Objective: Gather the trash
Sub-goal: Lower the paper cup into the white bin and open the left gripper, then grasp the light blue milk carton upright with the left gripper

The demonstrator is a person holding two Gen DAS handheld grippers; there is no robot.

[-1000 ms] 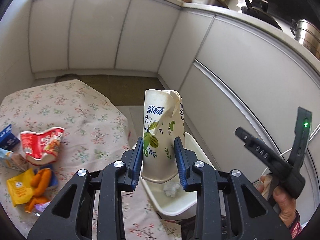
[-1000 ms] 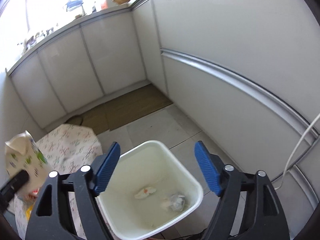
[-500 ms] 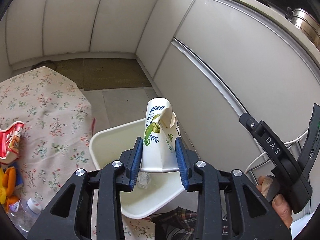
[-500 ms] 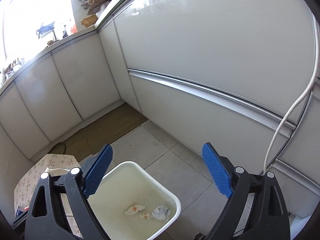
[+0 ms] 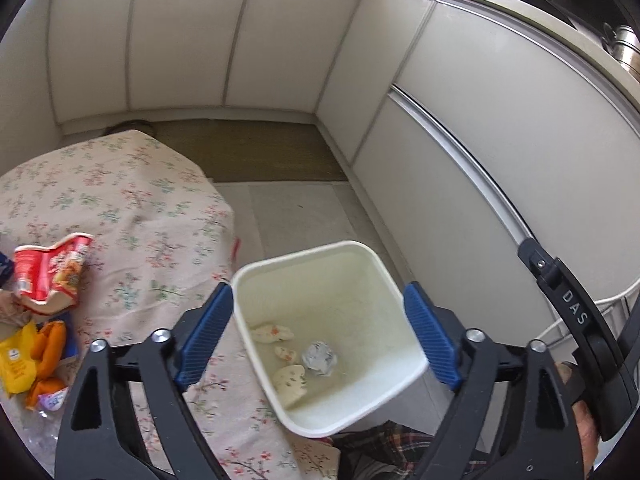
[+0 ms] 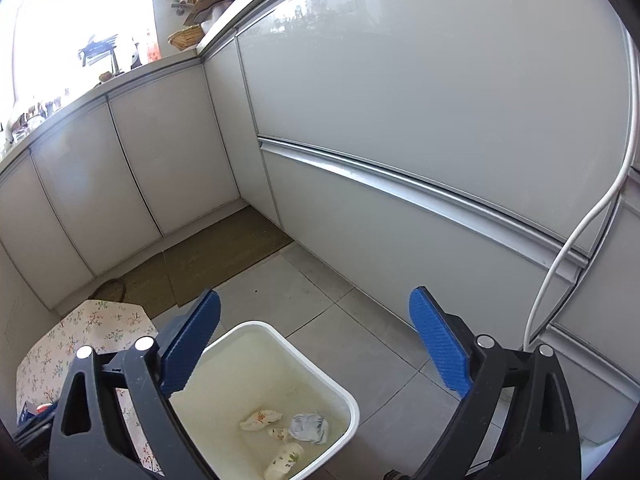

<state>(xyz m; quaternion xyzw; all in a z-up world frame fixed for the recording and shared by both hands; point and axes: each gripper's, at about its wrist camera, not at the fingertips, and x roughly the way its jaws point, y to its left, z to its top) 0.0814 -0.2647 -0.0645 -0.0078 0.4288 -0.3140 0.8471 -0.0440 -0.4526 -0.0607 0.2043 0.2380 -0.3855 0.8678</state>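
White-cabinet kitchen, tiled floor: left gripper [image 5: 318,332] above the white square plastic bin [image 5: 316,254], jaws just sprung wide and empty, its crumpled floral paper cup [image 5: 290,380] now lying inside the bin, one piece collected; right gripper [image 6: 314,346] gapes empty too.

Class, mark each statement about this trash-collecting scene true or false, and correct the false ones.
1. The left tongs grip a paper cup. False: they are open and empty, having just opened.
2. The white square plastic bin holds the crushed floral paper cup. True.
3. The bin stands on the flowered tablecloth. False: it stands on the floor beside it.
4. A red crumpled snack wrapper lies on the tablecloth. True.
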